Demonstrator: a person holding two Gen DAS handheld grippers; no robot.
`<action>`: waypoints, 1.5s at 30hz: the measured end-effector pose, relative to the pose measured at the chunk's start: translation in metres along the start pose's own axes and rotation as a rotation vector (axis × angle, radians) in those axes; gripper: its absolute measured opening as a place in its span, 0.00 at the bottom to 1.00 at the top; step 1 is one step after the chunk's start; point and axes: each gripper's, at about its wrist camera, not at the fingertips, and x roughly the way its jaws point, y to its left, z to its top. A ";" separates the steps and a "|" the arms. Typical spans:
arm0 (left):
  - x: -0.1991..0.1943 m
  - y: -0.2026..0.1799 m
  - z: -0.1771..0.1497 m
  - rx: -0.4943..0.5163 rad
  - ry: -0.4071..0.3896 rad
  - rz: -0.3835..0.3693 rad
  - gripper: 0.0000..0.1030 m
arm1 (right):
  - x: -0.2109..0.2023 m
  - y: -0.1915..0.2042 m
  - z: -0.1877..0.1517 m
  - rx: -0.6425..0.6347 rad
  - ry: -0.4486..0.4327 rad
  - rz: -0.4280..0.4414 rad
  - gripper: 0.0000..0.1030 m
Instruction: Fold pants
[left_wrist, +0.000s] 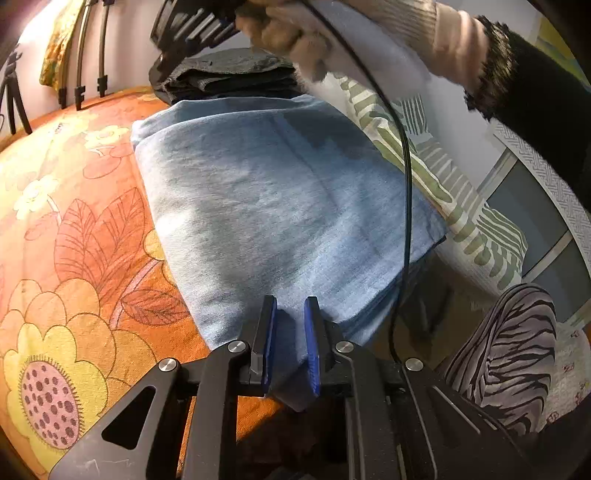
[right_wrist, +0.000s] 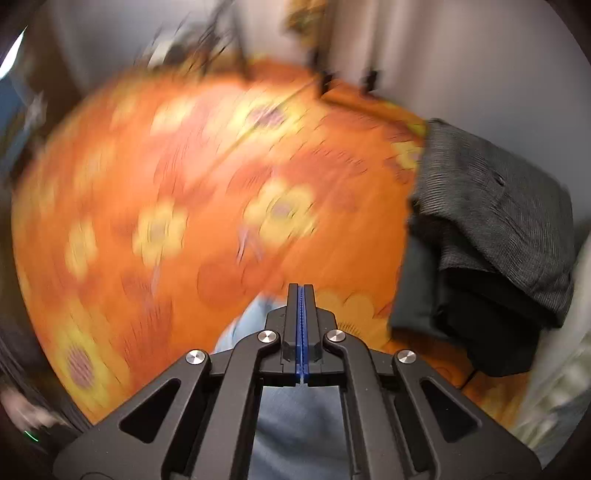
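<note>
Light blue denim pants lie folded into a thick rectangle on an orange flowered bedspread. My left gripper is at their near edge, its blue pads shut on a corner of the denim. A person's hand holds the right gripper's black body above the far end of the pants. In the right wrist view, which is blurred, my right gripper points down over the bedspread with its pads pressed together and nothing between them. A bit of blue denim shows beneath it.
A stack of folded dark grey garments sits just beyond the pants. A green striped pillow lies along the right. A black cable hangs across the pants' right side. A zebra-patterned leg is near right, a tripod far left.
</note>
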 end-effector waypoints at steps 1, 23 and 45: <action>0.000 0.002 0.000 -0.006 0.001 -0.006 0.12 | 0.001 0.001 0.000 -0.014 0.031 0.027 0.00; -0.006 0.003 -0.003 -0.014 -0.007 -0.038 0.10 | 0.000 0.011 -0.001 -0.073 -0.024 -0.117 0.00; -0.023 0.103 0.061 -0.380 -0.015 -0.029 0.59 | -0.088 -0.111 -0.223 0.453 -0.217 -0.024 0.85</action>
